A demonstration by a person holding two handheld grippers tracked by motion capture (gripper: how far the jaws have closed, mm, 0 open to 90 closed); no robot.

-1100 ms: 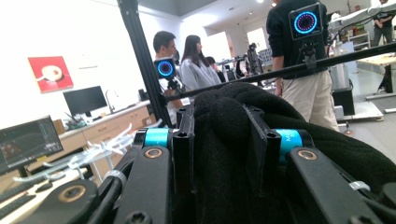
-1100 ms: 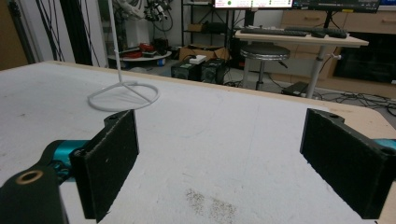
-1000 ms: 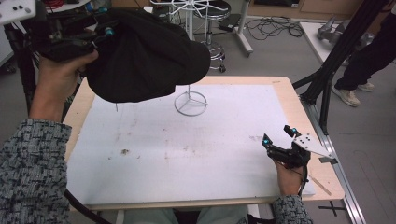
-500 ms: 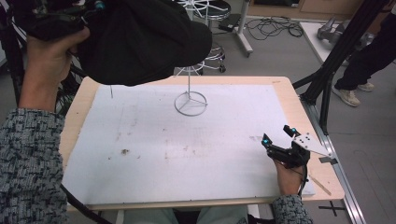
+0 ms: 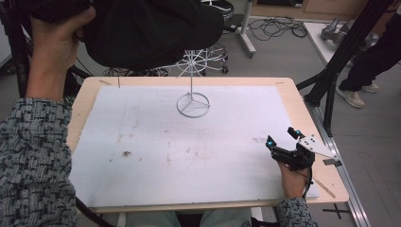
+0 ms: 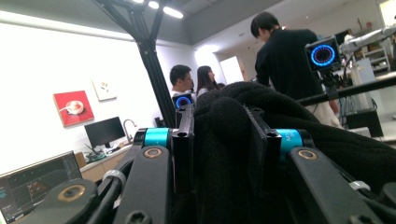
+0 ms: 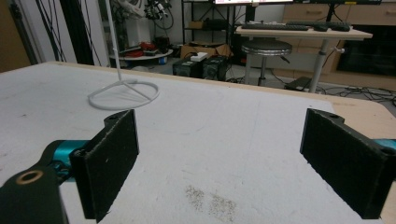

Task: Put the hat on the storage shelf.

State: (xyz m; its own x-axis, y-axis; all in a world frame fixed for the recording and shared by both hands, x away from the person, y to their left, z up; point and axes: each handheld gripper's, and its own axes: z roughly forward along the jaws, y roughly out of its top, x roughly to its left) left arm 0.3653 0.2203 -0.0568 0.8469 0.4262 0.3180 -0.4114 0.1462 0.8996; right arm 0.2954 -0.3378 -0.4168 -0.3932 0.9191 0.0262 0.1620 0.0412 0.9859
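Note:
A black cap [image 5: 146, 28] hangs high over the table's far left, held up by the person's left hand [image 5: 54, 40]. In the left gripper view my left gripper [image 6: 219, 121] is shut on a thick fold of the cap's black fabric [image 6: 224, 154], pinched between both pads. A white wire stand [image 5: 193, 101] rises from a ring base at the far middle of the white mat; the cap's brim hides its spoked top. My right gripper [image 5: 283, 138] rests near the front right corner, open, with nothing between its pads [image 7: 109, 163].
The white mat [image 5: 189, 151] covers most of the wooden table [image 5: 298, 109]. Black frame posts [image 5: 340, 61] stand just off the right edge, with a person's legs [image 5: 373, 61] beyond. A stool and cables lie on the floor behind the table.
The left hand has lifted the cap higher, toward the top of the high view, uncovering more of the stand's stem. The right gripper has kept still.

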